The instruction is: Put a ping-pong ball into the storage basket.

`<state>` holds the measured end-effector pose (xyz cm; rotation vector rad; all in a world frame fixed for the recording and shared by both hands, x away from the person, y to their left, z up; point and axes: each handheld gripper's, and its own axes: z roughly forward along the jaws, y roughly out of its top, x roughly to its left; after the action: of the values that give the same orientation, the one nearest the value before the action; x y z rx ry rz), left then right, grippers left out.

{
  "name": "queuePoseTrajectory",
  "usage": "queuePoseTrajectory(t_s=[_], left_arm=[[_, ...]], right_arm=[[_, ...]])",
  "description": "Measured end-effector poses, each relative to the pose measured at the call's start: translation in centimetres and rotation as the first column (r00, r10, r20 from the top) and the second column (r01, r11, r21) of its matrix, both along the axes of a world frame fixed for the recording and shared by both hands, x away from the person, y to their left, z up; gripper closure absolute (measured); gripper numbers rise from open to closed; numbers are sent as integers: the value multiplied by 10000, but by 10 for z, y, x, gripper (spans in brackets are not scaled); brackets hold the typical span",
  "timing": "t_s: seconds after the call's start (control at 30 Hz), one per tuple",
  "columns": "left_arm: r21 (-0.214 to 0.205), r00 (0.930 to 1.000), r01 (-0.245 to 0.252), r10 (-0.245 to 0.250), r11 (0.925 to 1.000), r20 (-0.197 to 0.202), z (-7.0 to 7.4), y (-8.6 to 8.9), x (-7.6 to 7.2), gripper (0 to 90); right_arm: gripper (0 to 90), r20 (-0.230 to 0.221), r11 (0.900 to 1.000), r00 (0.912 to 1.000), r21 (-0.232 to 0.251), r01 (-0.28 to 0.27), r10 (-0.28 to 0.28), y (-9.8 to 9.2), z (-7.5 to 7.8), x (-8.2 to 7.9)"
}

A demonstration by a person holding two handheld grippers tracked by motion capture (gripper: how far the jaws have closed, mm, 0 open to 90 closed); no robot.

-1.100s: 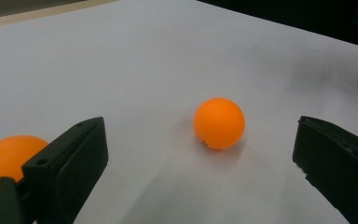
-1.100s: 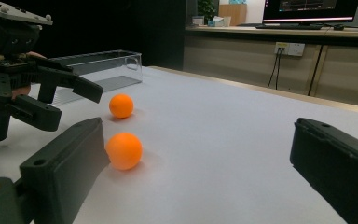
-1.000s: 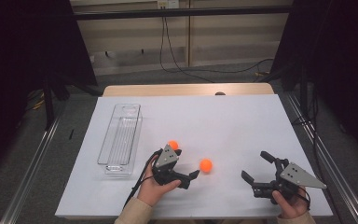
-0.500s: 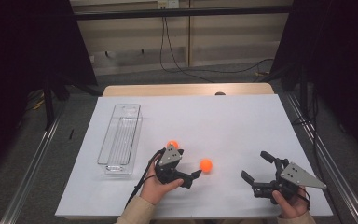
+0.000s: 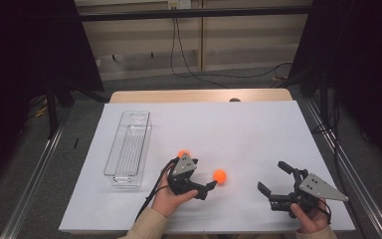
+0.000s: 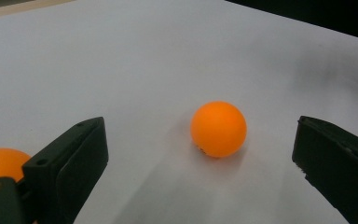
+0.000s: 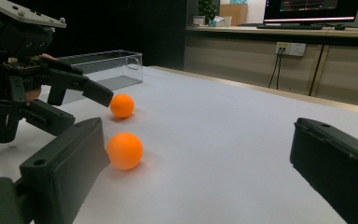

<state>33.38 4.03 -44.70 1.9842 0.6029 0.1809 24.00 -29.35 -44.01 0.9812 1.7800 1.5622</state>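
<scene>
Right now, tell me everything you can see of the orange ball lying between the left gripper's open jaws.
The small, smooth orange ball, plastic-looking and matt, rests on the white table cover, casting a soft shadow. It lies between the open jaws of the left gripper, touching neither. A second orange ball sits apart, beyond that gripper. Nothing but the cover touches it.

Black two-jaw grippers, left gripper (image 5: 199,180) and right gripper (image 5: 273,178), grey triangular top plates, black trailing cable, tan sleeves

orange balls (image 5: 220,175), black jaws, white table (image 5: 238,129), clear tray (image 5: 129,144)
</scene>
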Motion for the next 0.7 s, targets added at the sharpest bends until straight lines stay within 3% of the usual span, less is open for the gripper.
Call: queuePoseTrajectory(t_s=[0.7], left_arm=[[215, 9998, 140, -137, 9997, -147, -1, -8, 2, 34]], right_arm=[[27, 6, 10000, 10000, 3, -8, 8, 0, 0, 0]])
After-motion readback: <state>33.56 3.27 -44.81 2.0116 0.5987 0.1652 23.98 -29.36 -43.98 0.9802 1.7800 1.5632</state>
